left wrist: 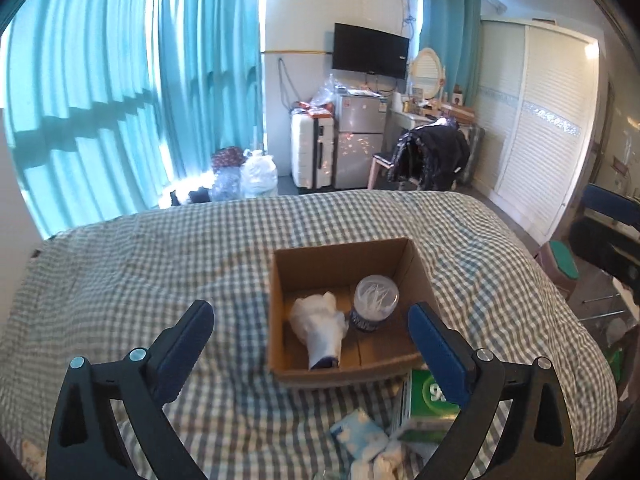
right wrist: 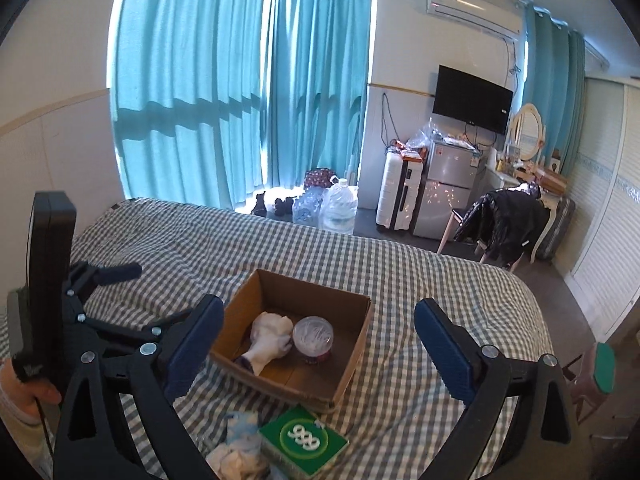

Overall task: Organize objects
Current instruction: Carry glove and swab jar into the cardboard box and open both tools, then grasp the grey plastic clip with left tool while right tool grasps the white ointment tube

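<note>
An open cardboard box [left wrist: 416, 276] [right wrist: 348, 372] sits on the checked bed. Inside lie a white sock roll [left wrist: 320, 326] [right wrist: 270, 338] and a clear round tub of cotton swabs [left wrist: 374, 304] [right wrist: 313, 338]. In front of the box lie a green 999 box [left wrist: 426, 408] [right wrist: 306, 442], a pale blue packet [left wrist: 356, 432] [right wrist: 242, 424] and a white crumpled cloth [left wrist: 380, 464] [right wrist: 232, 460]. My left gripper [left wrist: 310, 330] is open and empty, hovering before the box. My right gripper [right wrist: 320, 334] is open and empty, also above the box's near side. The left gripper's body [right wrist: 80, 312] shows at left in the right wrist view.
The bed [left wrist: 140, 272] [right wrist: 440, 280] has a grey-white checked cover. Beyond its far edge stand water bottles [right wrist: 338, 204], a white suitcase [right wrist: 398, 194], a small fridge [right wrist: 448, 196] and a chair with a black jacket [right wrist: 504, 220]. A stool [right wrist: 600, 368] stands at right.
</note>
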`<state>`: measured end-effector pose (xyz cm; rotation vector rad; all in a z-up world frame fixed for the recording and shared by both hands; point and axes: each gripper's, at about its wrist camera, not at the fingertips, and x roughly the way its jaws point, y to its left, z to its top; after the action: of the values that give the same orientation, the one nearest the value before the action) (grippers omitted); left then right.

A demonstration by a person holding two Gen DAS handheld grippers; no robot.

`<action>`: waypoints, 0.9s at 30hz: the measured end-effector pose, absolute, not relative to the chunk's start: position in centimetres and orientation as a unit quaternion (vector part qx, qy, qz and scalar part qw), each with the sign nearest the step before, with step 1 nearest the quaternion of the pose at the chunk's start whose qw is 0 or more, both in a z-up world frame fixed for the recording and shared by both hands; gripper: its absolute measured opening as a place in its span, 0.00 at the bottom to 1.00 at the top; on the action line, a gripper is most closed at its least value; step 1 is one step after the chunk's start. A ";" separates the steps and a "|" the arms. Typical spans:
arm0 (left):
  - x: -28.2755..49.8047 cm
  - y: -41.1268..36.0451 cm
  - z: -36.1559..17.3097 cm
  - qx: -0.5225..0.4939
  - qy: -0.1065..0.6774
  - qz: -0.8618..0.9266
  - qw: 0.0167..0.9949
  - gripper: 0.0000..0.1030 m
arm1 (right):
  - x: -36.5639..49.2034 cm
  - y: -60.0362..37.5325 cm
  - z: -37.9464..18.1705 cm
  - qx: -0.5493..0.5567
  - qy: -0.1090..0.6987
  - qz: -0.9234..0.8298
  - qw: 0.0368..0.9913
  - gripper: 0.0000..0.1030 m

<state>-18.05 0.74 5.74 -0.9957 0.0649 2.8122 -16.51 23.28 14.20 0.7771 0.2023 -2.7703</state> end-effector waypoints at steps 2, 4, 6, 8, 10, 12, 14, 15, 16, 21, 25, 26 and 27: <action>-16.5 0.4 5.8 -0.341 0.023 0.937 0.067 0.99 | -14.8 23.1 14.4 0.268 0.074 -0.952 0.131 0.94; -15.0 0.0 5.1 -0.349 0.023 0.935 0.056 0.99 | -13.3 23.1 13.9 0.274 0.078 -0.949 0.137 0.94; -13.8 -0.2 4.0 -0.356 0.024 0.933 0.039 0.99 | -11.9 23.2 12.7 0.281 0.083 -0.946 0.142 0.94; -12.4 -0.5 2.3 -0.364 0.020 0.931 0.022 0.99 | -10.8 23.3 10.7 0.293 0.087 -0.941 0.144 0.94; -11.1 -0.5 0.1 -0.373 0.013 0.928 0.011 0.99 | -10.1 23.5 8.5 0.305 0.087 -0.937 0.146 0.94; -10.0 -0.5 -1.5 -0.377 0.003 0.926 -0.008 0.99 | -9.6 23.6 5.6 0.325 0.090 -0.930 0.149 0.94; -9.3 0.0 -3.8 -0.392 0.002 0.920 -0.014 0.99 | -9.2 23.7 2.6 0.345 0.095 -0.921 0.157 0.94; -9.1 0.4 -4.7 -0.400 0.007 0.917 -0.011 0.99 | -9.1 23.7 0.9 0.360 0.094 -0.914 0.161 0.94; -8.9 0.7 -5.5 -0.405 0.012 0.914 -0.010 0.99 | -9.2 23.7 -0.6 0.376 0.089 -0.908 0.165 0.94; -7.8 2.9 -10.9 -0.455 0.041 0.890 0.002 0.99 | -10.4 24.4 -4.9 0.415 0.069 -0.893 0.158 0.94; -7.6 3.4 -15.0 -0.508 0.028 0.861 0.015 0.99 | -10.9 24.7 -7.6 0.439 0.086 -0.883 0.141 0.93; -7.5 3.5 -15.9 -0.518 0.014 0.855 0.027 0.99 | -11.0 25.0 -8.5 0.446 0.084 -0.880 0.138 0.92; -7.5 3.7 -16.5 -0.523 0.004 0.851 0.042 0.99 | -11.0 25.2 -9.3 0.454 0.080 -0.877 0.138 0.91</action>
<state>-7.45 3.71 -16.51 -1.6001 0.0119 2.6052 -11.04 25.20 -9.35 1.3145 0.2307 -2.5359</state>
